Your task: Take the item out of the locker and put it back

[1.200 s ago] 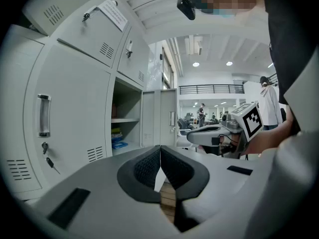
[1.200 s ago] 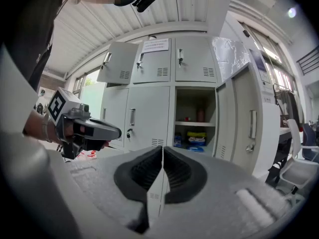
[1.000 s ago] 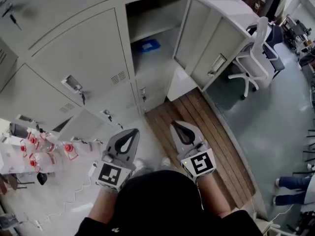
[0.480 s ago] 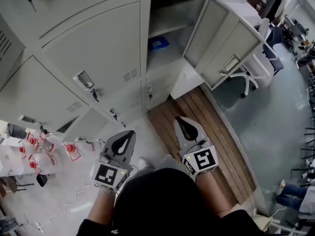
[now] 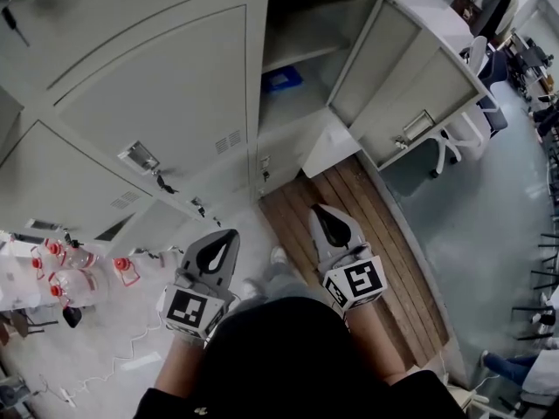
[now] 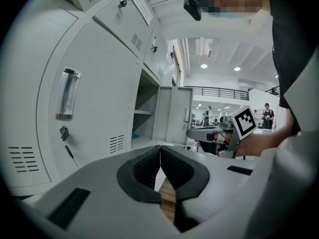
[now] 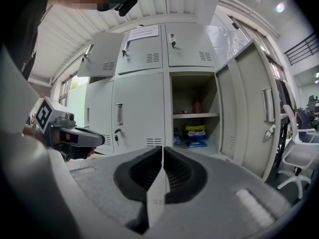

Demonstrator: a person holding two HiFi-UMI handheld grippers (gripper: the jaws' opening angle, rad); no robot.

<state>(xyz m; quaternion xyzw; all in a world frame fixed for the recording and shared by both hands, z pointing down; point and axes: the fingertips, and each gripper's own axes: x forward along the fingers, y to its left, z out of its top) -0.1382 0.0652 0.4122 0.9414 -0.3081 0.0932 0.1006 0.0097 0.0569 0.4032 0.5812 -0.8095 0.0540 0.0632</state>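
The open locker [image 5: 301, 51] stands ahead, its door [image 5: 410, 81] swung out to the right. A blue packet [image 5: 281, 79] lies on its lower floor. In the right gripper view this is a stack of blue and yellow packets [image 7: 195, 133], with a red bottle [image 7: 197, 106] on the shelf above. My left gripper [image 5: 229, 234] and right gripper [image 5: 320, 209] are held side by side in front of the lockers, well short of the opening. Both are shut and hold nothing. The left gripper's [image 6: 160, 148] and the right gripper's [image 7: 163, 149] pads meet.
Shut locker doors with keys [image 5: 144, 160] fill the left. A wooden platform [image 5: 367, 234] lies below the open locker. A white office chair [image 5: 467, 120] stands behind the door. Red-capped bottles [image 5: 70, 264] and cables are on the floor at left. A person's legs [image 5: 515, 369] show at lower right.
Both grippers have shifted a little, still shut and empty. The head view has swung, so the open locker and its door now sit farther right.
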